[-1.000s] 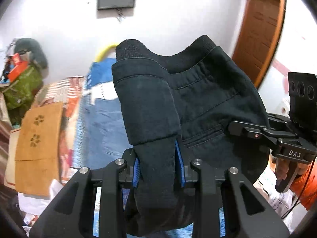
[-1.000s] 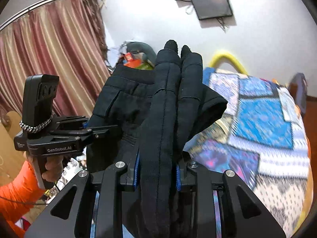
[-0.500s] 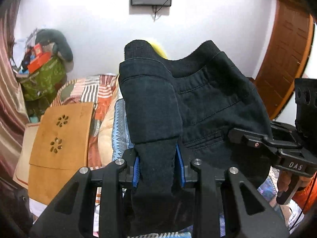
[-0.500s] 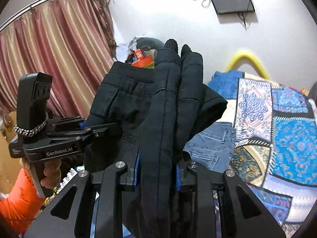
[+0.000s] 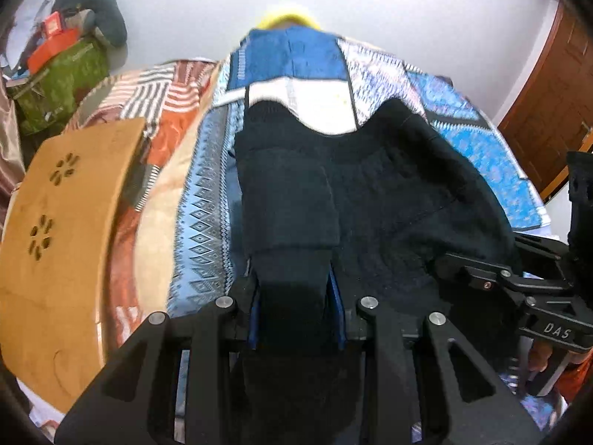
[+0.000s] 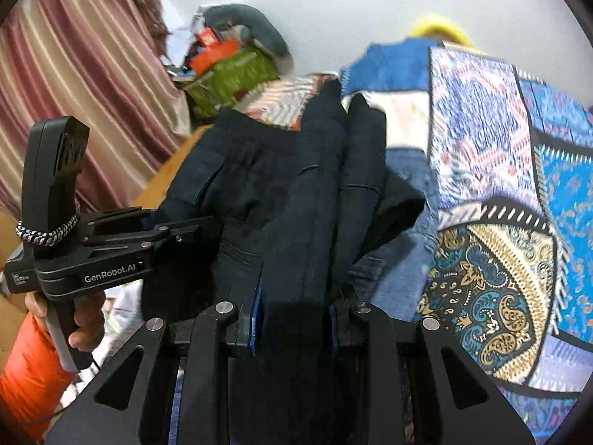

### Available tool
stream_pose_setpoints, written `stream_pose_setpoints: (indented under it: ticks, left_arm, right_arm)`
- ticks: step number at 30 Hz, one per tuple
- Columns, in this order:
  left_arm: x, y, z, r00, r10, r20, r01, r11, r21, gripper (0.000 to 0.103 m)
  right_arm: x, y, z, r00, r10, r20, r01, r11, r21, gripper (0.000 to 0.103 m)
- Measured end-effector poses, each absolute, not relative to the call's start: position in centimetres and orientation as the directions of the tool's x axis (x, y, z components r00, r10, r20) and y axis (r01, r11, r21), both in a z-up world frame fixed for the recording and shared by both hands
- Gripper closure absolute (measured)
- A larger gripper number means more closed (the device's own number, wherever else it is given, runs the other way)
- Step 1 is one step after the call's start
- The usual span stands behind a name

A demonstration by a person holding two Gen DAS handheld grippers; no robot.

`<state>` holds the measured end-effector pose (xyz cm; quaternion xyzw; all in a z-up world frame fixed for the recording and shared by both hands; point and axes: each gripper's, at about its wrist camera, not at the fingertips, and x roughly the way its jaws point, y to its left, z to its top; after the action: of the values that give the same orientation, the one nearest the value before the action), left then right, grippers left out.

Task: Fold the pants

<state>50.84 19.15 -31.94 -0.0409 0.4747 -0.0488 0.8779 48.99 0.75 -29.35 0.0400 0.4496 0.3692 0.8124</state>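
Left wrist view: my left gripper (image 5: pixel 292 307) pinches a thick fold of the dark navy cotton pants (image 5: pixel 370 193); the right gripper (image 6: pixel 294 319) clamps another bunched edge. Pants hang between both, above the blue patterned patchwork bedspread (image 6: pixel 519 193). Risk as I judge it: uneven lowering skews the fold, or bulky layers slip from the blue pads (image 5: pixel 335 296).
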Motion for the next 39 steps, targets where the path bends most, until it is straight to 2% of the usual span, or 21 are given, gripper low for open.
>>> stream_pose_setpoints:
  ticks: [2, 5, 9, 13, 20, 26, 32, 39]
  left_arm:
    - [51.8, 19.1, -33.6, 0.514, -0.133, -0.847, 0.044, 0.991, -0.129, 0.073]
    - [52.1, 19.5, -35.0, 0.496, -0.129, -0.859, 0.02, 0.99, -0.137, 0.067]
    - [51.2, 20.1, -34.4, 0.501, -0.134, -0.855, 0.001, 0.988, -0.155, 0.062]
    - [49.6, 20.1, -32.0, 0.519, -0.088, -0.85, -0.015, 0.994, -0.112, 0.063]
    - [44.4, 19.9, -24.9, 0.593, -0.028, -0.805, -0.02, 0.999, -0.05, 0.063]
    - [36.7, 18.2, -16.1, 0.718, 0.0, -0.696, -0.003, 1.0, -0.003, 0.062]
    - [26.3, 15.2, -7.8, 0.852, 0.016, -0.524, 0.007, 0.999, 0.041, 0.062]
    - [15.9, 12.1, -3.0, 0.94, 0.023, -0.341, -0.004, 0.999, 0.054, 0.062]
  right_arm:
    - [49.9, 0.4, -30.6, 0.295, 0.63, -0.718, -0.528, 0.734, 0.427, 0.077]
    - [50.1, -0.1, -31.1, 0.263, 0.629, -0.732, -0.522, 0.73, 0.44, 0.074]
    - [48.6, -0.3, -29.3, 0.315, 0.566, -0.762, -0.557, 0.76, 0.334, 0.069]
    - [47.9, -1.4, -27.7, 0.353, 0.537, -0.766, -0.553, 0.78, 0.292, 0.069]
    - [44.9, -3.8, -21.5, 0.436, 0.561, -0.703, -0.551, 0.784, 0.284, 0.069]
    - [38.2, -5.3, -13.4, 0.53, 0.622, -0.576, -0.598, 0.756, 0.266, 0.069]
    - [29.8, -7.3, -6.6, 0.621, 0.672, -0.404, -0.648, 0.73, 0.218, 0.069]
    - [19.9, -8.8, -3.0, 0.691, 0.693, -0.205, -0.687, 0.718, 0.109, 0.069]
